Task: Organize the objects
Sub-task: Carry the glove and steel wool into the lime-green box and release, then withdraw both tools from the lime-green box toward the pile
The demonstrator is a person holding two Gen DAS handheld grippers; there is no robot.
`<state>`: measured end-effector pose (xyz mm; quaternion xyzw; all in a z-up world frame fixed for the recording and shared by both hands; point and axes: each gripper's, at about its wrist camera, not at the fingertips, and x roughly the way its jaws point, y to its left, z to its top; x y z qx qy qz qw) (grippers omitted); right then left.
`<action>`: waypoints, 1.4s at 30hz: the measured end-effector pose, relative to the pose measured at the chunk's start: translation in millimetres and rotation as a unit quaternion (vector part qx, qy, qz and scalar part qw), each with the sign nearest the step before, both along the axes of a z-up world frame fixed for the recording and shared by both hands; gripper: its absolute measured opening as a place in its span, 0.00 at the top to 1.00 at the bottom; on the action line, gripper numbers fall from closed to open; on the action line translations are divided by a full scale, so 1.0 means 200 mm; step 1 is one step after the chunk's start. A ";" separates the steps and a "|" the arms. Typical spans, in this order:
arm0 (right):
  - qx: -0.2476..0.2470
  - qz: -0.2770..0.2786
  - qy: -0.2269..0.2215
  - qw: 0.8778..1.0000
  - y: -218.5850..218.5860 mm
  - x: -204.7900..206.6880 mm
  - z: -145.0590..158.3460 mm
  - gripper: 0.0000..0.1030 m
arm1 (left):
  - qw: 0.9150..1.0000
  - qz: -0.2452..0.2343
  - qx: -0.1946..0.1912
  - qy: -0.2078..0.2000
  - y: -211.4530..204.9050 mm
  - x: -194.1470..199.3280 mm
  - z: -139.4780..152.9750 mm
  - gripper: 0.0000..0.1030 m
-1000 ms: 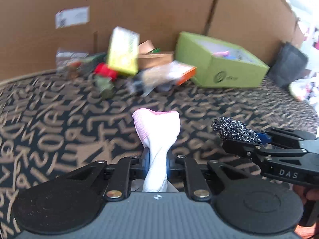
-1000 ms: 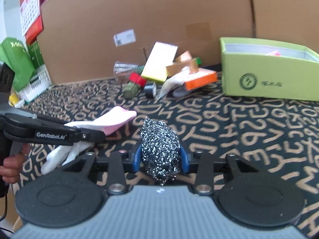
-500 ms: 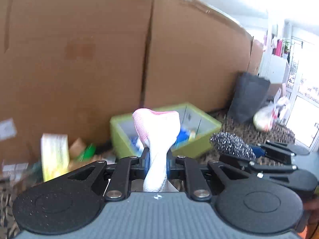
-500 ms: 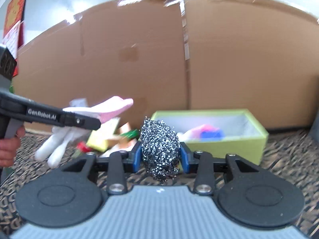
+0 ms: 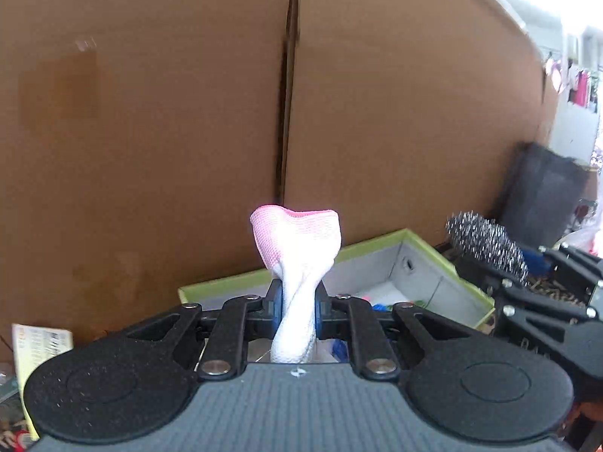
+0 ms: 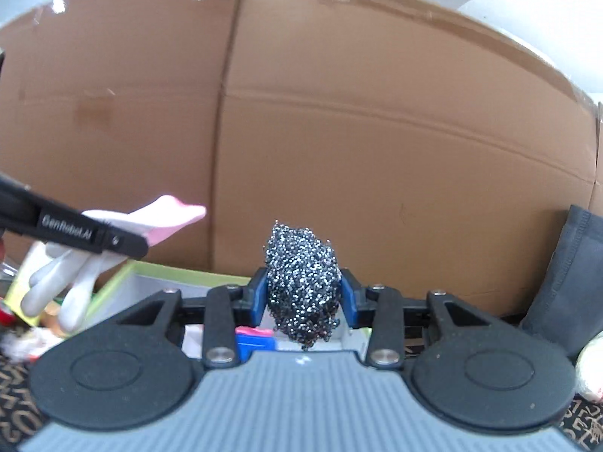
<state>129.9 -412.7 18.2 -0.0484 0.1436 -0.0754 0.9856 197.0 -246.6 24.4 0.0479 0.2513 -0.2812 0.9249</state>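
My left gripper (image 5: 296, 301) is shut on a white glove with a pink cuff (image 5: 297, 248), held up in the air. The glove also shows in the right wrist view (image 6: 124, 226), with its fingers hanging down. My right gripper (image 6: 303, 297) is shut on a steel wool scrubber (image 6: 301, 278), which also shows at the right of the left wrist view (image 5: 486, 243). An open green box (image 5: 380, 243) with a grey inside lies just ahead of and below both grippers, with small blue and pink items in it (image 6: 254, 339).
A tall cardboard wall (image 5: 377, 113) stands close behind the box. A dark fabric bag (image 6: 573, 282) leans at the right. A yellow packet (image 5: 37, 342) and other clutter lie at the far left on the patterned cloth (image 6: 15, 395).
Both grippers have risen from the patterned cloth and moved right toward the green box, which now lies just ahead below them. Each still holds its object.
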 end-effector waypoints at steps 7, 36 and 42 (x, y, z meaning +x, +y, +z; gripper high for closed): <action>0.003 0.007 0.046 0.999 -0.08 0.24 -0.17 0.44 | 1.000 -0.003 0.007 0.016 -0.08 0.11 -0.16 0.77; 0.106 0.188 0.103 0.971 0.82 -0.57 -0.36 0.00 | 0.974 0.211 -0.056 0.054 1.24 -0.83 -0.32 0.05; 0.079 0.232 0.134 0.960 1.08 -0.62 -0.37 0.00 | 0.959 0.249 -0.100 0.087 1.46 -0.83 -0.38 0.06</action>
